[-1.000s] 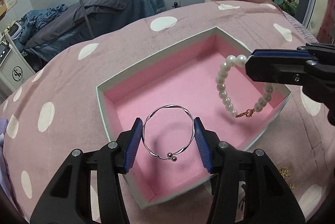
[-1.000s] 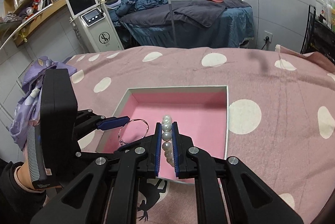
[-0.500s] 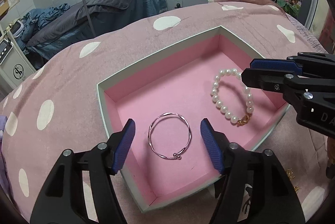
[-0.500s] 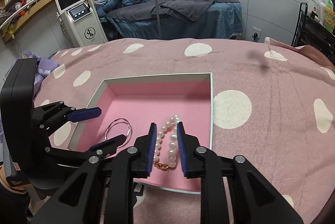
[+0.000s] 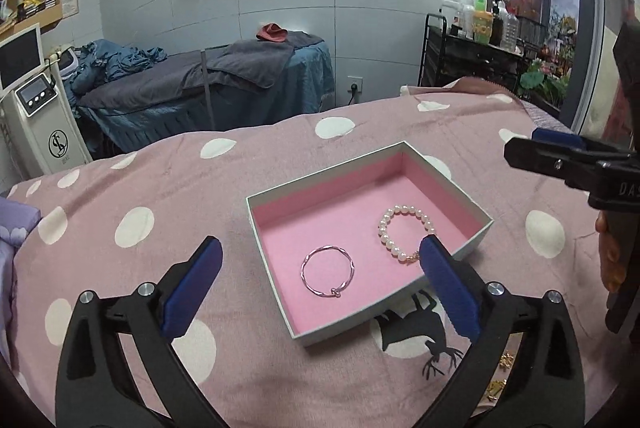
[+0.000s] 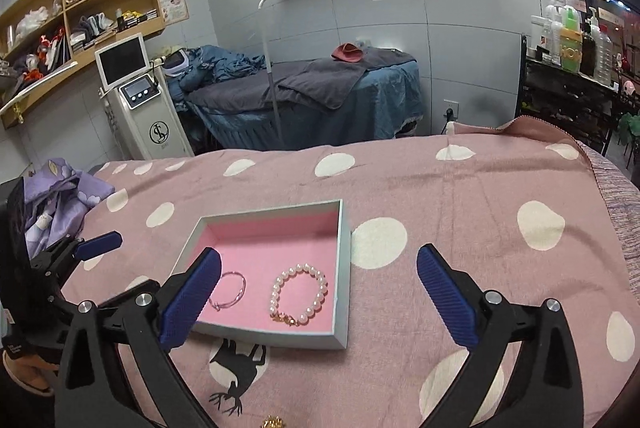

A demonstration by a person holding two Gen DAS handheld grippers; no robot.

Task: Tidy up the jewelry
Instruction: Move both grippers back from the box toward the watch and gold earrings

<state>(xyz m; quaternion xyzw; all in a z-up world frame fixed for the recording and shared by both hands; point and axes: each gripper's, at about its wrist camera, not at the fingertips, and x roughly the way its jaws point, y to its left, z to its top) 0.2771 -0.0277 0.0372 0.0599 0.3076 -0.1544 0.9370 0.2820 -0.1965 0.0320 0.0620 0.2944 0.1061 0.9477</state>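
Bangle [image 6: 228, 290] beside pearl bracelet [image 6: 299, 293]; pink-lined box [image 6: 343, 264]

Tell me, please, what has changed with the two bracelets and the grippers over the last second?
The right gripper let go of the pearl bracelet, which now lies flat in the pink-lined box. The left gripper released the silver bangle, also lying in the box. Both grippers opened wide and drew back, away from the box. The box stayed in place on the polka-dot blanket.
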